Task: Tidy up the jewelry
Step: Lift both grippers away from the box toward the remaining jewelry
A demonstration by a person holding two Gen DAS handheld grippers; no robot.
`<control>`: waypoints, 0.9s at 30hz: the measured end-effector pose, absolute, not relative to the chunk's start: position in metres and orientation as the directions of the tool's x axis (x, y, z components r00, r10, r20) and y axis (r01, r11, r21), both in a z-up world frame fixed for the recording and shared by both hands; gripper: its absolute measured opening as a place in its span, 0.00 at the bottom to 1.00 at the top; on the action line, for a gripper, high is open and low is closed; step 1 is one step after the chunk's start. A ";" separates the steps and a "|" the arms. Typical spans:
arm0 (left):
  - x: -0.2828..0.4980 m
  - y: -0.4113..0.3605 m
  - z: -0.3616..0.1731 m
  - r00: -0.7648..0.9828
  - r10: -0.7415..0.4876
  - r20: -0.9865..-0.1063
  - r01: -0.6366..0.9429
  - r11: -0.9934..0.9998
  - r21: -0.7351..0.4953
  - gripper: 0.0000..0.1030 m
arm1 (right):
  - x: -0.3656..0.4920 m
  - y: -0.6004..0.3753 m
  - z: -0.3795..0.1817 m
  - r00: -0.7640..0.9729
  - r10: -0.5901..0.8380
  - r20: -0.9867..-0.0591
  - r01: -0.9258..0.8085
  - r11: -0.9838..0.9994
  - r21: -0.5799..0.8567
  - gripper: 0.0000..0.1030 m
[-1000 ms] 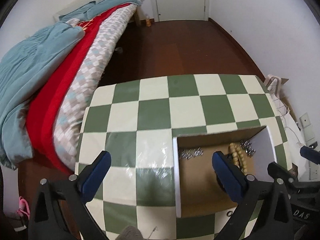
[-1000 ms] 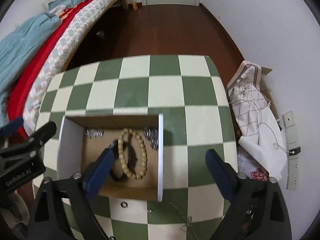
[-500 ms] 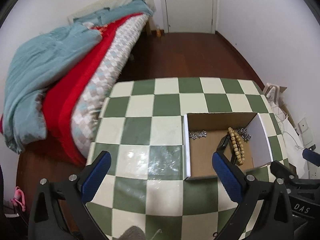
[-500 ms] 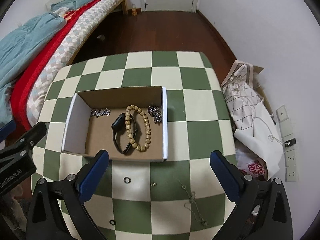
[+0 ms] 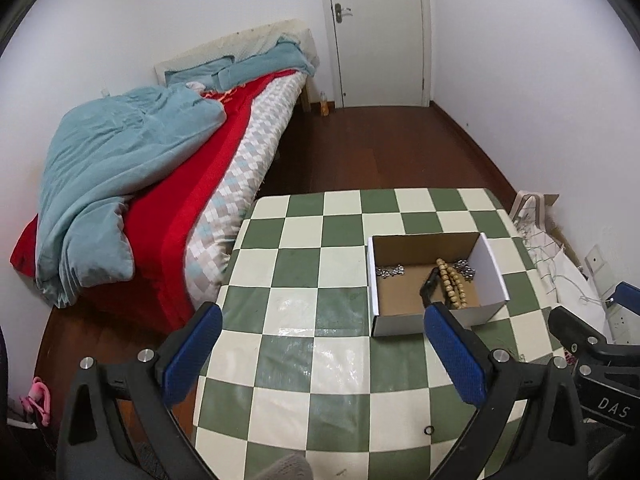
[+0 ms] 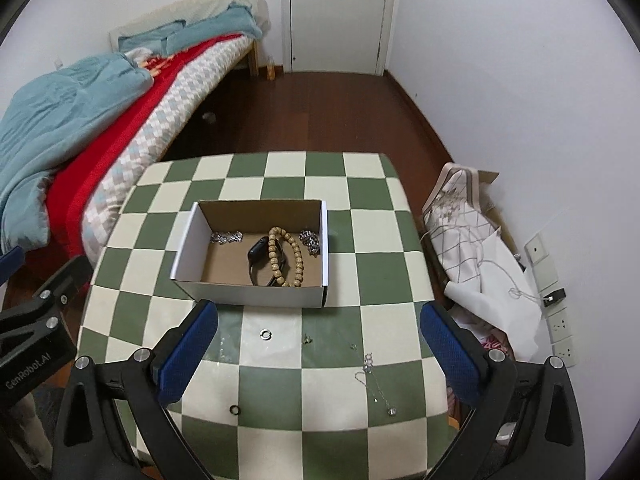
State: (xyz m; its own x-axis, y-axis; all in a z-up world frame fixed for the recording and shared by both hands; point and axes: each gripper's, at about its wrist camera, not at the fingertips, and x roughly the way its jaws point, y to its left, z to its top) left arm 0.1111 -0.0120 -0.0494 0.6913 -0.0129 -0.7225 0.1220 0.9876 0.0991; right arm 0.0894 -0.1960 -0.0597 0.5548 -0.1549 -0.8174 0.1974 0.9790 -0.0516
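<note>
A white cardboard box (image 6: 256,294) (image 5: 494,268) stands on the green-and-cream checked table (image 6: 372,204). It holds a wooden bead bracelet (image 6: 298,256), a black watch (image 6: 258,250) and two silver chains (image 6: 227,237). On the table in front of the box lie a silver ring (image 6: 265,334), a black ring (image 6: 235,410) (image 5: 428,430), a small stud (image 6: 307,338) and a thin silver necklace (image 6: 374,380). My right gripper (image 6: 318,354) is open and empty, high above the loose pieces. My left gripper (image 5: 320,356) is open and empty, left of the box.
A bed (image 5: 168,200) with teal and red blankets lies left of the table. A dark wood floor (image 6: 320,116) and a white door (image 6: 336,16) are beyond. A cloth bag (image 6: 460,220) and wall sockets (image 6: 560,328) sit at the right wall.
Both grippers have risen and pulled back from the box. The whole table and the loose jewelry in front of the box have come into view.
</note>
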 end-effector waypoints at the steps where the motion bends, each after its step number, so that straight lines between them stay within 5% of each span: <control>1: 0.107 -0.012 -0.048 0.694 -0.013 -0.720 0.121 0.988 0.099 1.00 | 0.083 -0.195 -0.055 0.563 -0.155 -0.812 0.200 0.979 -0.048 0.99; 12: 0.076 -0.006 -0.047 0.728 0.012 -0.686 0.093 0.989 0.115 1.00 | 0.046 -0.194 -0.041 0.609 -0.119 -0.784 0.200 0.980 0.007 1.00; 20: 0.081 -0.015 -0.105 0.662 0.137 -0.737 0.047 0.974 0.224 1.00 | 0.028 -0.271 -0.101 0.527 -0.129 -0.840 0.366 0.927 0.087 0.99; 22: 0.083 -0.019 -0.122 0.637 0.158 -0.754 0.048 0.969 0.243 1.00 | 0.027 -0.290 -0.124 0.499 -0.114 -0.859 0.400 0.909 0.112 0.94; 24: 0.084 -0.023 -0.139 0.615 0.183 -0.766 0.048 0.962 0.269 1.00 | 0.030 -0.303 -0.146 0.471 -0.099 -0.877 0.416 0.901 0.121 0.70; 27: 0.085 -0.032 -0.159 0.590 0.217 -0.778 0.054 0.950 0.307 1.00 | 0.038 -0.311 -0.178 0.432 -0.070 -0.899 0.417 0.900 0.130 0.68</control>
State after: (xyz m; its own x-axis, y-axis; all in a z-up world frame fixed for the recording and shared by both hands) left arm 0.0849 -0.0319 -0.1594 0.5897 0.2173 -0.7779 0.0544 0.9503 0.3066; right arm 0.0383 -0.3114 -0.1781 0.4315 -0.0704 -0.8994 0.4168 0.8997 0.1295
